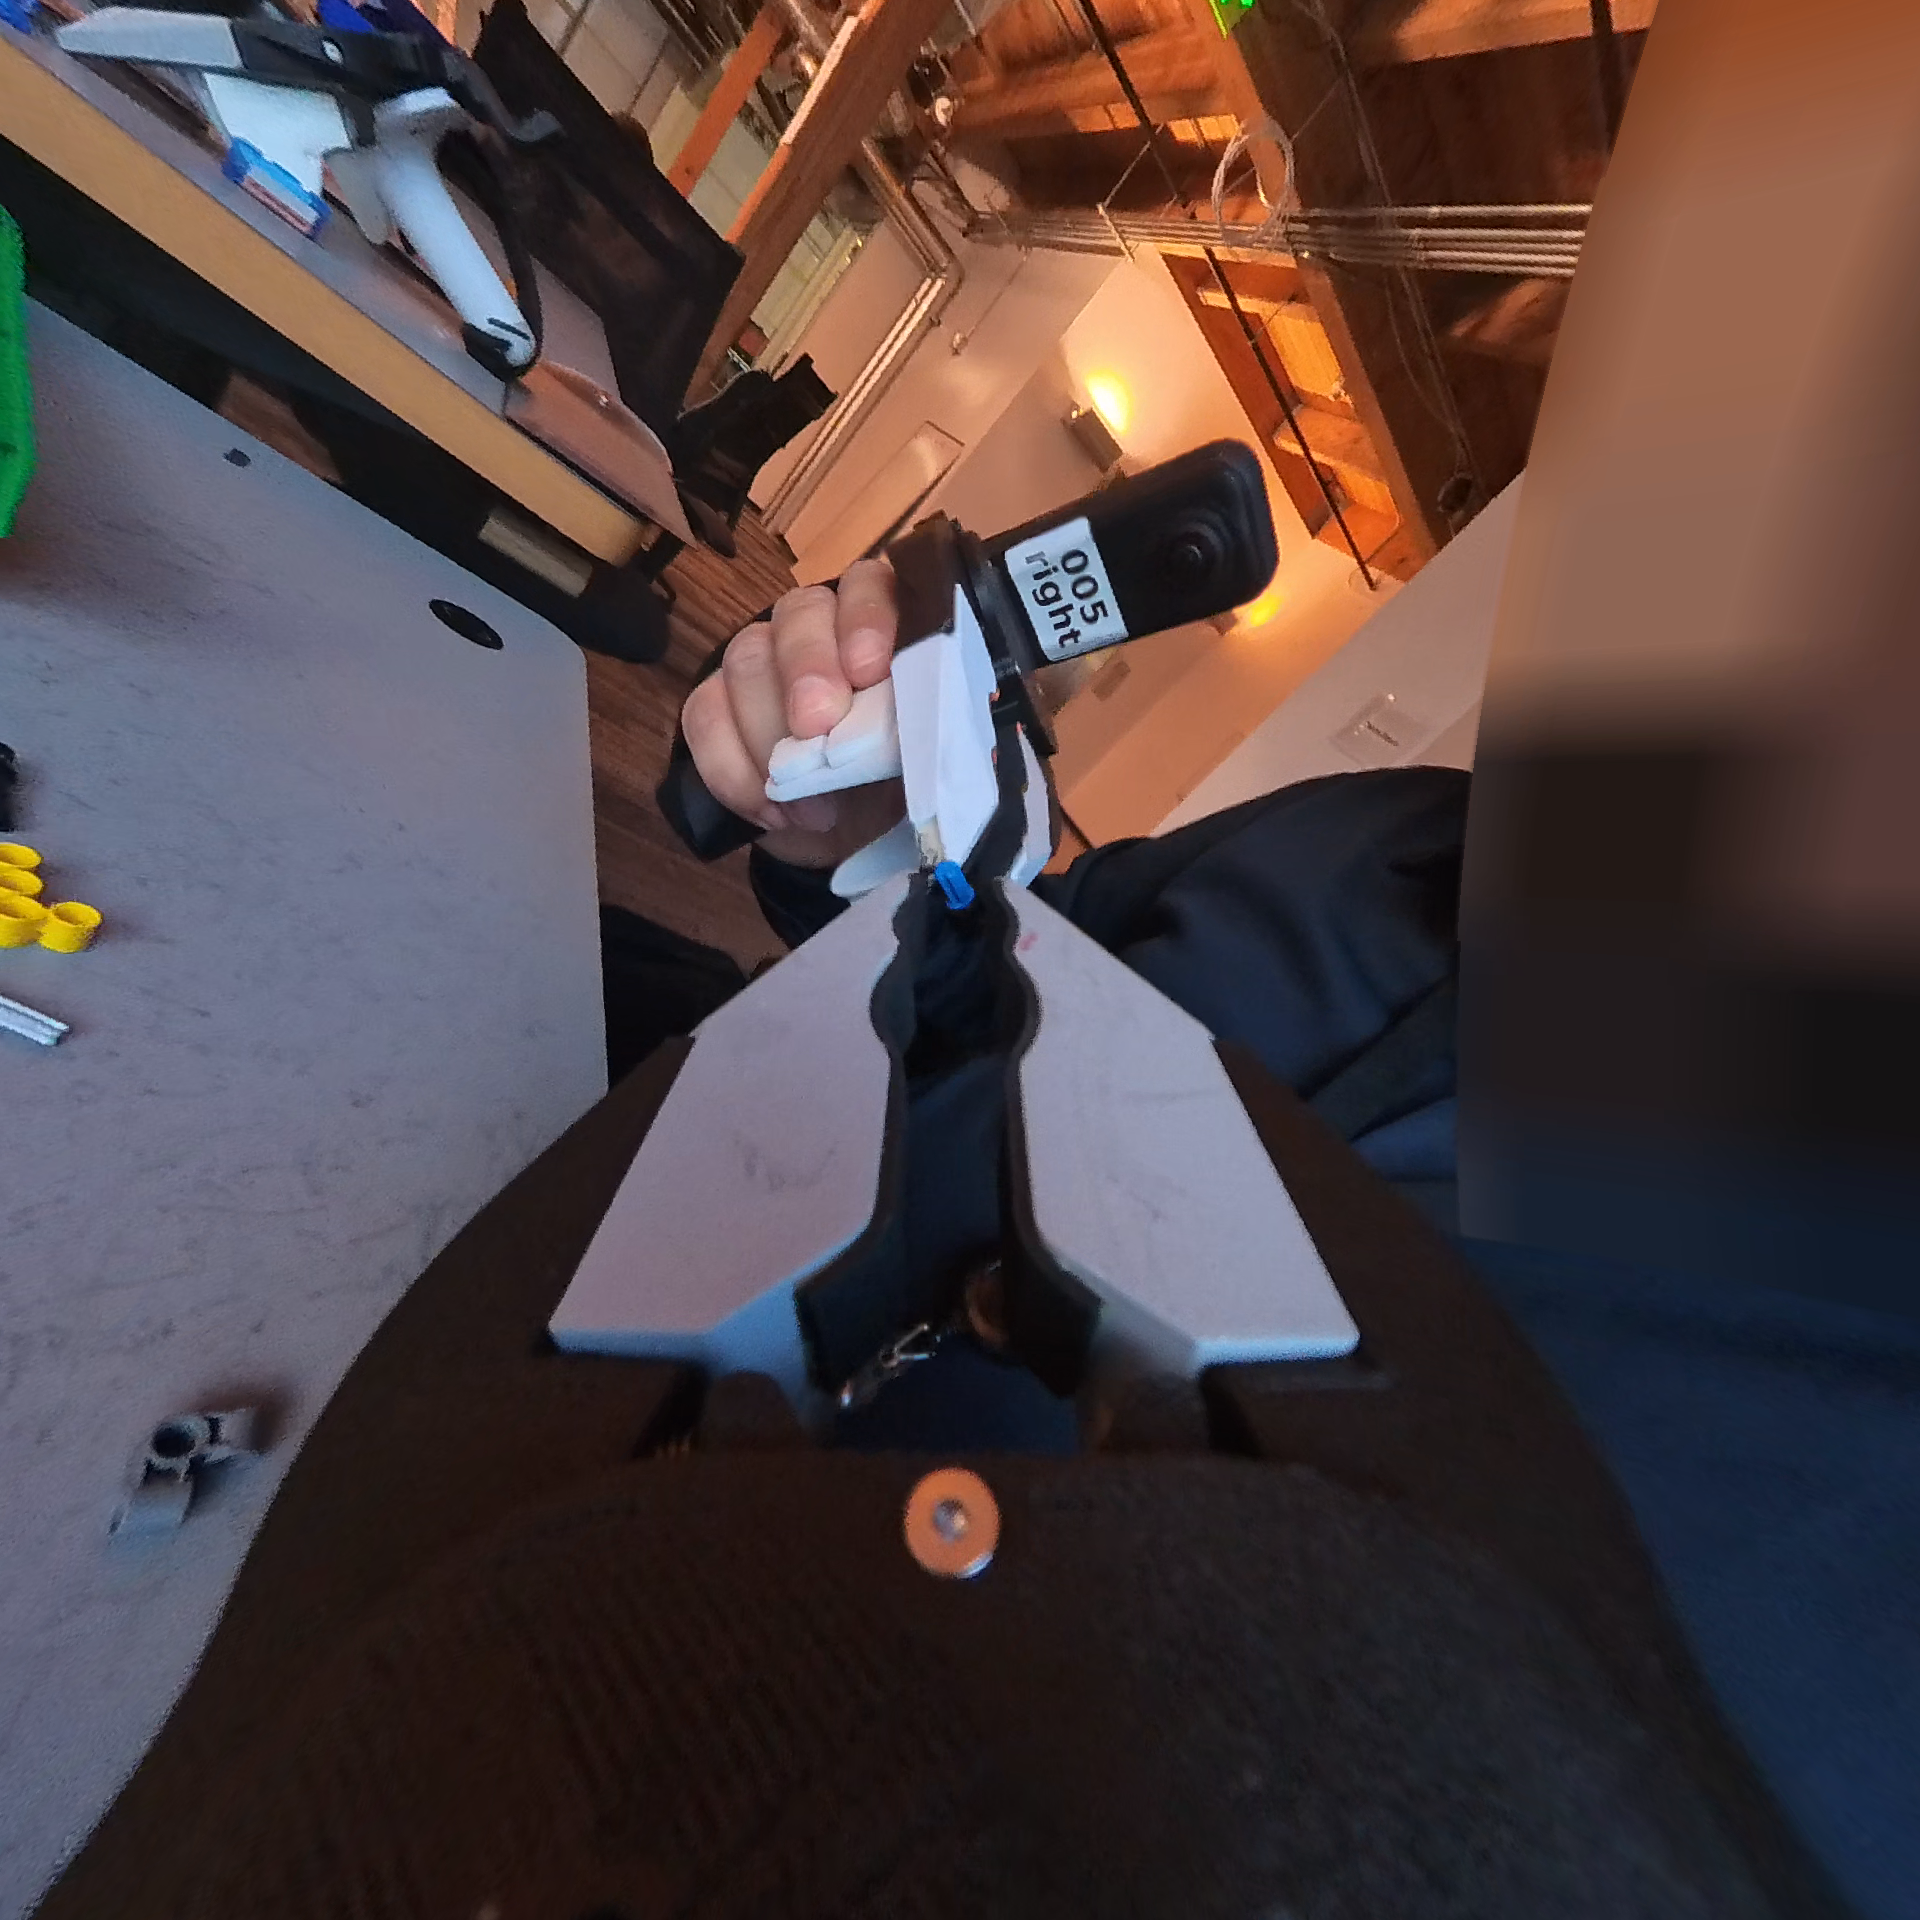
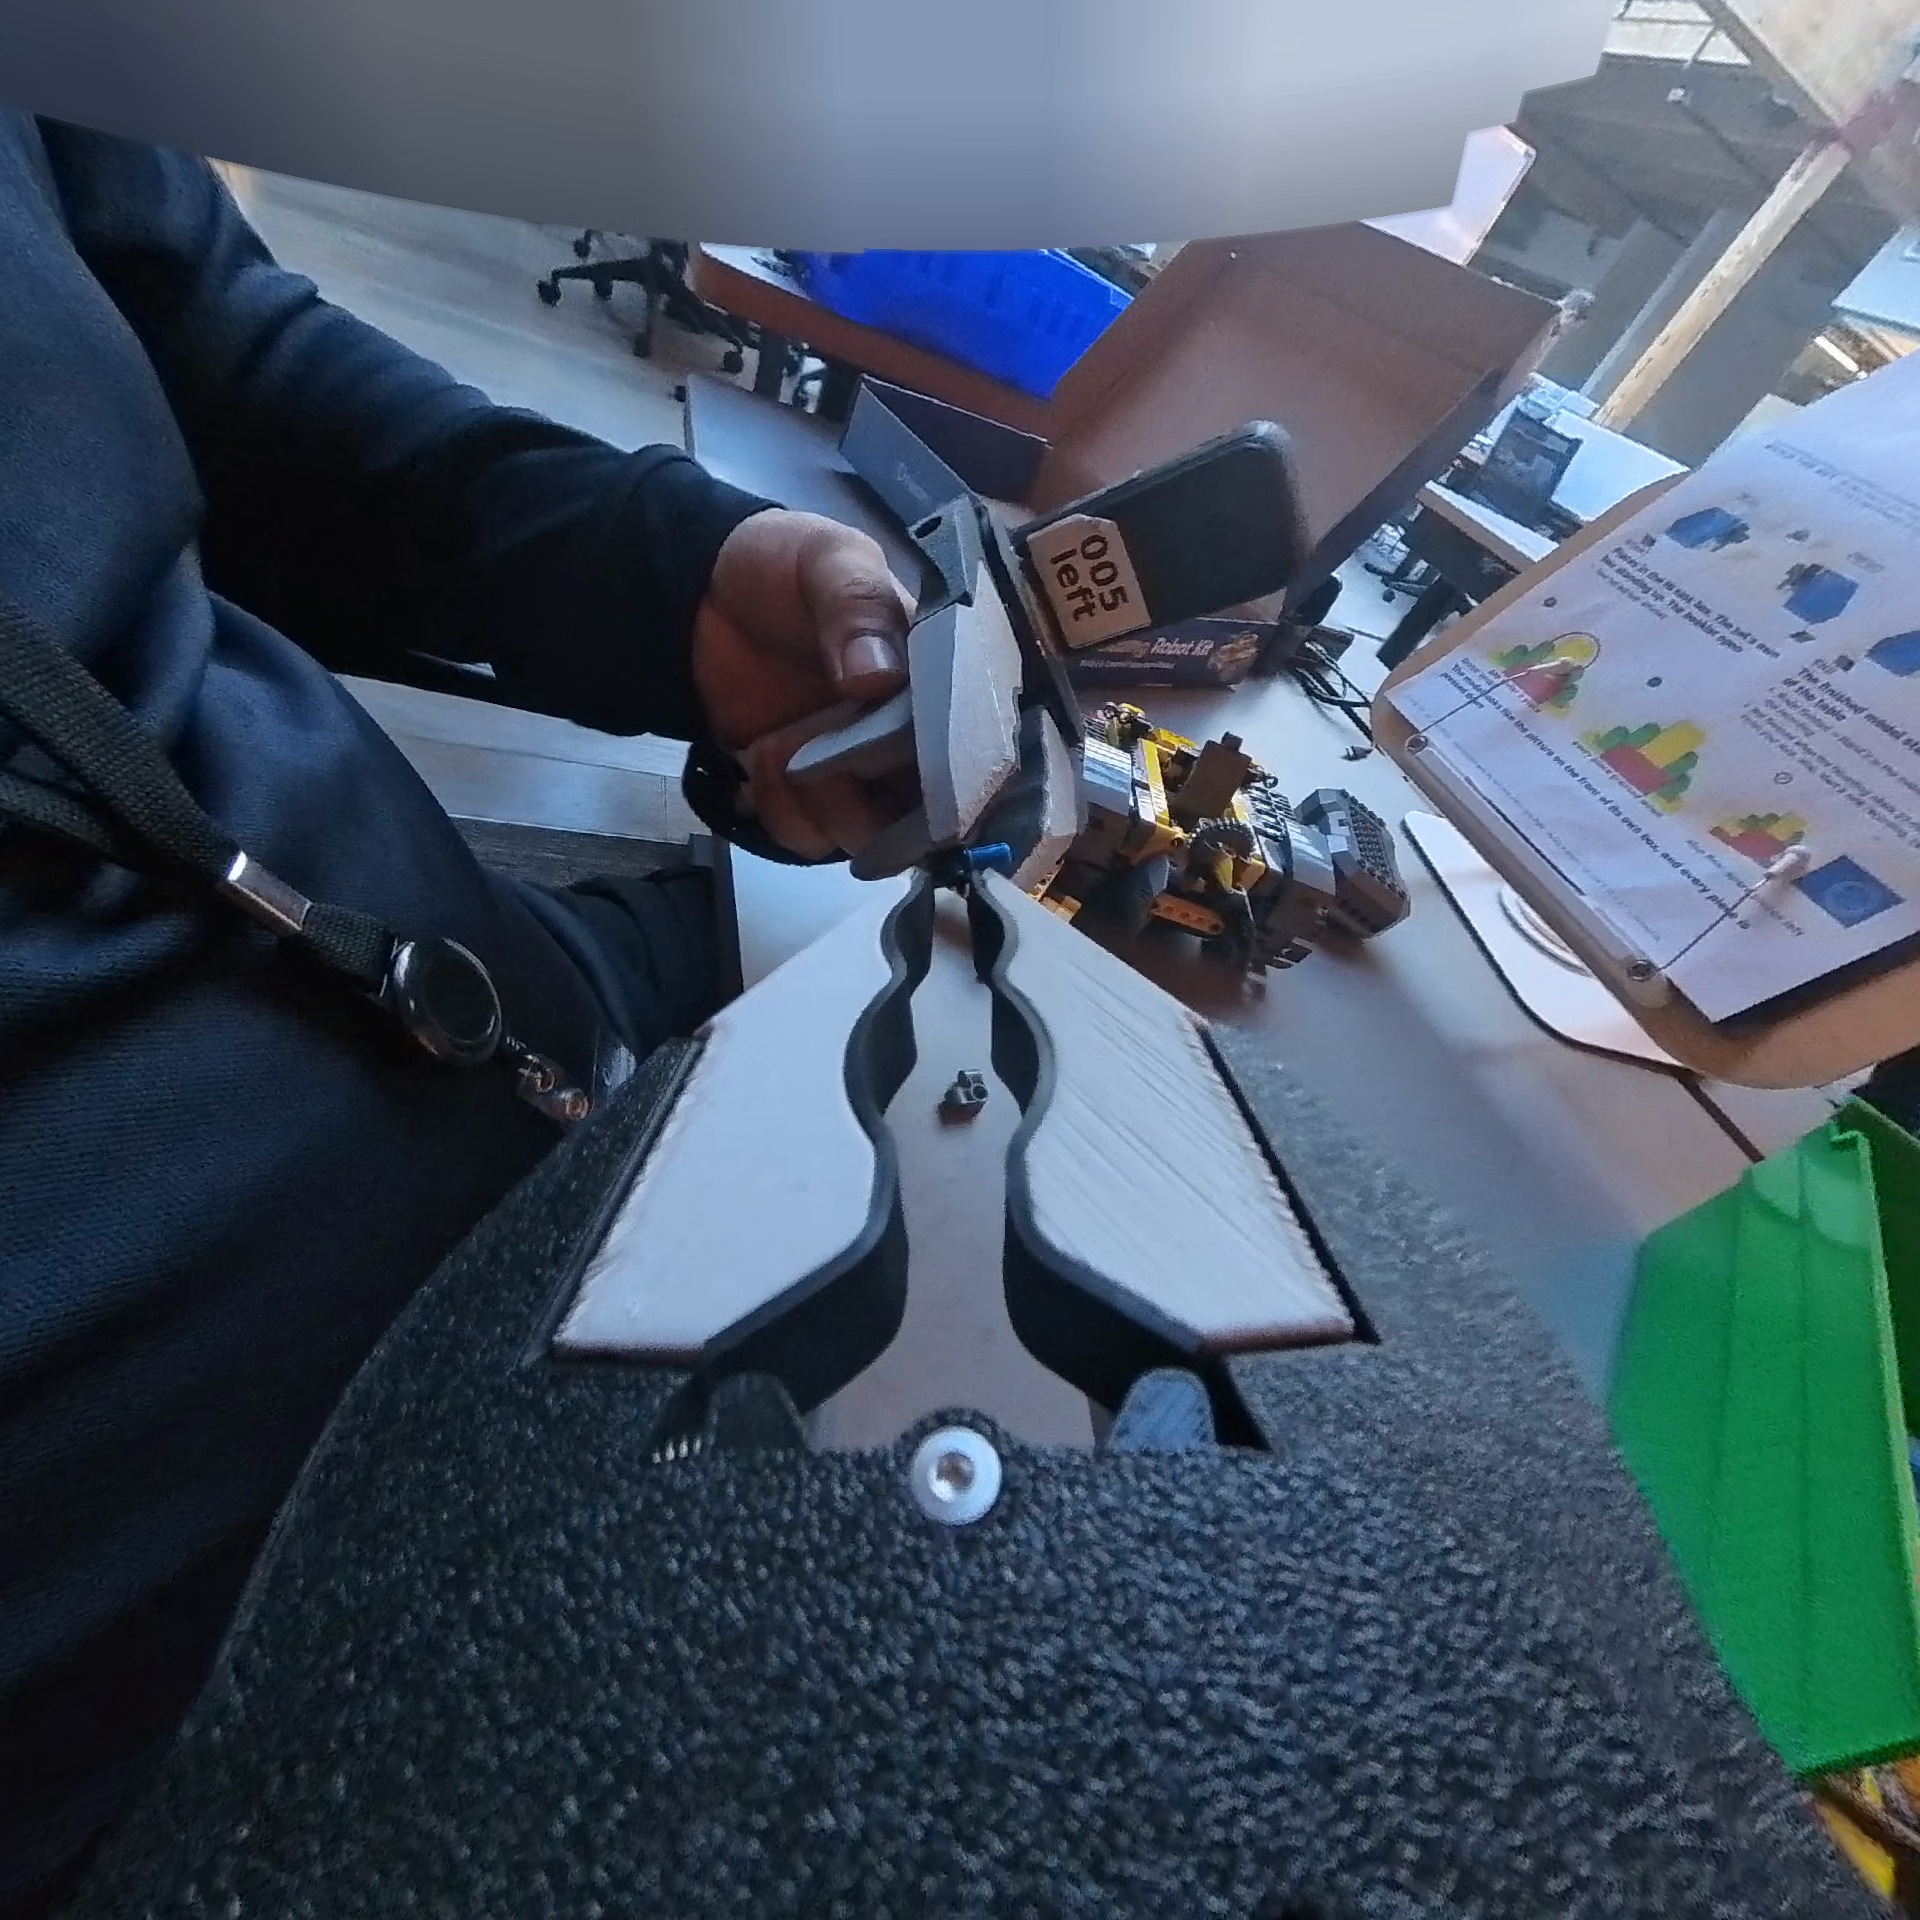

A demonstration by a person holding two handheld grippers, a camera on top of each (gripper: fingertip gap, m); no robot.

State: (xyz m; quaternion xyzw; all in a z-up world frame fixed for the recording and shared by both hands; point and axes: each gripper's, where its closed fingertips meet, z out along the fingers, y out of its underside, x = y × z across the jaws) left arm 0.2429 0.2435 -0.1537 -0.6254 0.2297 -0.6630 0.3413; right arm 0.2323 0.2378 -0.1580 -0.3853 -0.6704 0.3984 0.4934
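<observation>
Fingertips of the left gripper (image 1: 961, 902) met at a small blue pin (image 1: 952, 890), pinched between them above the person's lap, beside the table (image 1: 312, 935). The right gripper (image 1: 971, 831), held in a hand (image 1: 800, 696), closed on the same pin from the far side.

From the right wrist, the right gripper (image 2: 954, 896) tips were together at the pin (image 2: 985, 855), nose to nose with the left gripper (image 2: 961, 852). A brick vehicle (image 2: 1226, 842) sat on the table (image 2: 1403, 1060) behind.
</observation>
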